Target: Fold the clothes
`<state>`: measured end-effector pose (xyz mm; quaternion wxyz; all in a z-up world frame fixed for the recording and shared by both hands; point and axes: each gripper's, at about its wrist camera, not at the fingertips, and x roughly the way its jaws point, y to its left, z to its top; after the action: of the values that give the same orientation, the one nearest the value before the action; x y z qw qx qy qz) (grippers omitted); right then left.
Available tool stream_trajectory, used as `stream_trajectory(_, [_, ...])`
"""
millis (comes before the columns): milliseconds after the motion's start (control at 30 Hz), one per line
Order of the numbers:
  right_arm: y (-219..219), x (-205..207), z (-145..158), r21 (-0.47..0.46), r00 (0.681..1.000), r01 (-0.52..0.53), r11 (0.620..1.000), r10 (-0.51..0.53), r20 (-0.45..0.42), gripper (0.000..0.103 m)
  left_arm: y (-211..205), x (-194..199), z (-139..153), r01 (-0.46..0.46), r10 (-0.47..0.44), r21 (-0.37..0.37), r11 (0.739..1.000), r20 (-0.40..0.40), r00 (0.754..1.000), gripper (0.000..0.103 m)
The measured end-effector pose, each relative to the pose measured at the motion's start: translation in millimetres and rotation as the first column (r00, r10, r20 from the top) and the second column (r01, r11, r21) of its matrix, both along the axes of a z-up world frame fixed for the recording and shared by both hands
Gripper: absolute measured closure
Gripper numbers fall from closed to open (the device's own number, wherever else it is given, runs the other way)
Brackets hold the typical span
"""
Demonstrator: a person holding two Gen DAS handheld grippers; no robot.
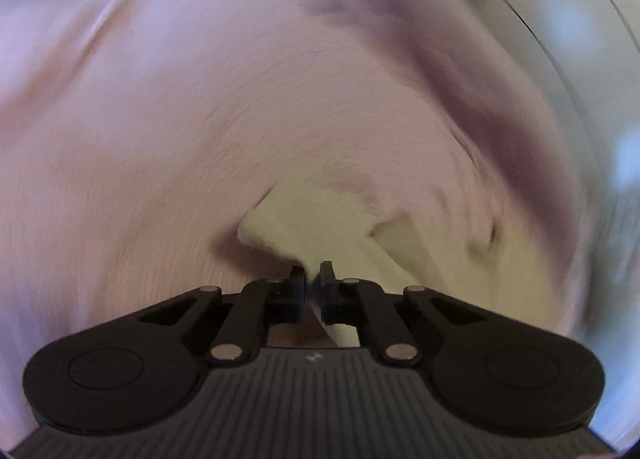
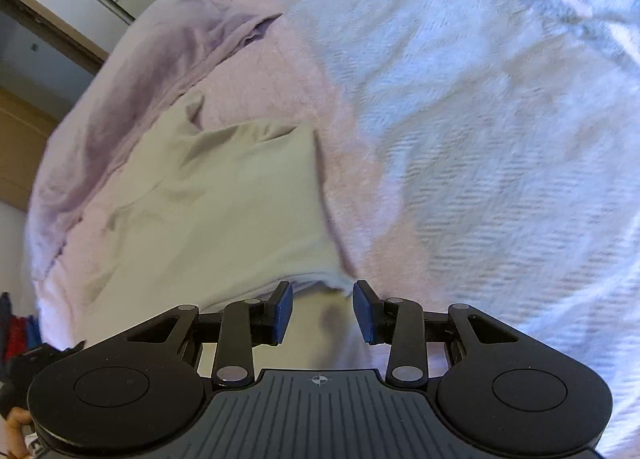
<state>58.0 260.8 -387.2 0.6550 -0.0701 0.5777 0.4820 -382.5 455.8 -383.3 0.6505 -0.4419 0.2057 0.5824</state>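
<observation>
Two black hand-held grippers work over one pale cream, soft-knit garment (image 2: 224,199) spread on a bed. It lies on a fuzzy pink blanket (image 2: 304,71), with a white, ribbed, fleecy blanket (image 2: 480,139) beside it toward three o'clock in the right wrist view, and a crumpled lilac sheet (image 2: 168,39) bunched along the bed's edge toward ten o'clock.

From the left wrist camera, the left gripper (image 1: 314,279) has its jaws pinched together on a corner of the cream cloth; a thin fold of fabric runs down between the pads and out below them at six o'clock. That pinch looks meant to lift a corner so the cloth can be carried over itself. Everything beyond is smeared by motion blur, so only the pink blanket's nap and the cream corner can be made out.

From the right wrist camera, the right gripper (image 2: 322,311) stands with its blue-padded jaws parted and nothing pressed between them. It tilts down over the garment's near edge, whose frayed-looking corner lies just above the gap at twelve o'clock. I judge it is lining up to take that second corner, so both ends can travel together.

Creases across the garment run toward eleven o'clock, and its far edge is rumpled; it is limp, thin cloth that would sag if gripped at one point only.
</observation>
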Motion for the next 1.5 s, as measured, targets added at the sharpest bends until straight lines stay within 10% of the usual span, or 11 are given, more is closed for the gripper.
stream_trajectory(67, [-3,4,4,0.003,1.0,0.016,1.0,-0.016,0.013,0.066,-10,42,22,0.283,-0.227,0.152,0.947,-0.307,0.924,0.1])
stream_trajectory(133, [-7,8,5,0.004,0.999,0.027,1.0,-0.027,0.02,0.066,-37,83,32,0.575,-0.375,0.232,0.785,-0.56,0.739,0.1])
stream_trajectory(367, [-11,13,0,-0.005,0.998,0.056,0.998,-0.056,0.006,0.066,-89,140,-29,0.917,-0.563,-0.049,0.397,-0.802,0.2,0.091])
stream_trajectory(533, [-7,12,4,0.017,0.999,0.024,1.0,-0.024,0.027,0.066,-67,113,19,0.901,-0.719,0.05,0.431,-0.584,0.376,0.075])
stream_trajectory(700, [7,4,7,0.096,1.0,-0.005,0.995,0.004,0.014,0.066,-34,89,51,0.748,-0.702,0.189,0.637,-0.26,0.663,0.08])
stream_trajectory(833, [26,-11,-1,0.146,0.995,-0.085,0.986,0.076,0.063,0.066,-15,102,13,0.691,-0.659,0.091,0.717,-0.233,0.715,0.084])
stream_trajectory(967, [47,-27,-18,0.024,0.962,-0.208,0.978,0.2,0.187,0.066,-24,107,-6,0.731,-0.676,0.049,0.681,-0.343,0.652,0.083])
stream_trajectory(1133, [49,-31,-5,0.055,0.925,-0.295,0.954,0.271,0.265,0.066,-21,99,15,0.699,-0.658,0.127,0.703,-0.256,0.708,0.078])
stream_trajectory(1233, [59,-31,-18,-0.032,0.917,-0.318,0.948,0.316,0.245,0.066,-12,122,-8,0.772,-0.719,-0.008,0.636,-0.37,0.589,0.08])
stream_trajectory(1300, [65,-25,-13,-0.033,0.919,-0.318,0.947,0.317,0.236,0.066,-1,125,4,0.783,-0.73,0.02,0.622,-0.346,0.589,0.08])
stream_trajectory(1500, [105,20,7,0.115,0.96,-0.279,0.953,0.272,0.074,0.066,83,136,33,0.684,-0.668,0.1,0.723,-0.15,0.729,0.078])
